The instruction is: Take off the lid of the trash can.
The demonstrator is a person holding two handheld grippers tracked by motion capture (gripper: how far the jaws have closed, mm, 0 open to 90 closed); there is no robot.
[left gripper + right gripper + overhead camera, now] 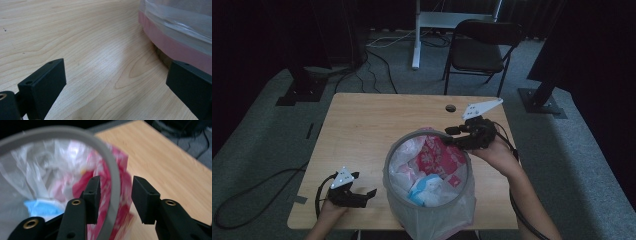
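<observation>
Right gripper (458,136) sits at the bin's far-right edge, jaws part open and straddling the grey rim (110,170): one jaw inside, one outside. Pads look clear of the ring, nothing clamped. The right gripper view shows this straddle; the high view just shows the gripper at the rim.

Left gripper (364,192) rests low on the table (362,125) just left of the bin, jaws wide, empty. Its view shows bare wood between the jaws and the bin's pink base (175,47) beside the right jaw.

Bin (428,185) stands upright at the near table edge, mouth up, long axis vertical, clear liner. The high view shows inside it: red-pink packet (439,155) and blue-white wrapper (427,187).
</observation>
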